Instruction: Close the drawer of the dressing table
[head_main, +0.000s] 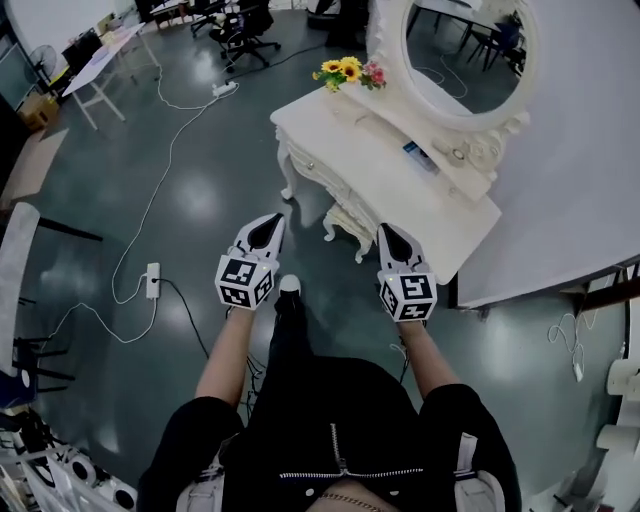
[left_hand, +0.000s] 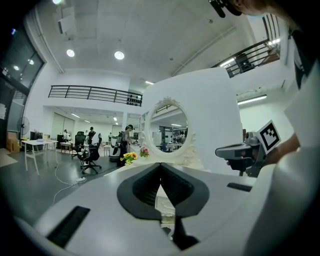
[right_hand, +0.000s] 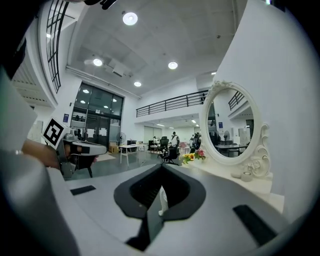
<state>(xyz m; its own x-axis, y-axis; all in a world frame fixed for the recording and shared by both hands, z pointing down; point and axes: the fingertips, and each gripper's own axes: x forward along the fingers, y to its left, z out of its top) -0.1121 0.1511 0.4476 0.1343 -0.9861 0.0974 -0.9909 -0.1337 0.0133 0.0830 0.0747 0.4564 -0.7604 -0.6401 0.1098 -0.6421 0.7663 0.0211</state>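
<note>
The white dressing table (head_main: 350, 140) with its oval mirror (head_main: 462, 50) and sunflowers (head_main: 348, 70) stands ahead of me, a step away. An ornate white front piece (head_main: 350, 222) juts out under its near edge; I cannot tell how far the drawer stands out. My left gripper (head_main: 270, 222) and right gripper (head_main: 385, 232) are held side by side in the air short of the table, both shut and empty. In the left gripper view the jaws (left_hand: 160, 167) meet, with the mirror (left_hand: 167, 132) beyond. The right gripper view shows its jaws (right_hand: 161, 170) together and the mirror (right_hand: 231, 125) to the right.
A white partition (head_main: 580, 150) backs the table on the right. On the dark floor to the left lie a power strip (head_main: 152, 280) and a long white cable (head_main: 165, 150). Office chairs (head_main: 245, 30) and a white desk (head_main: 100, 70) stand farther back.
</note>
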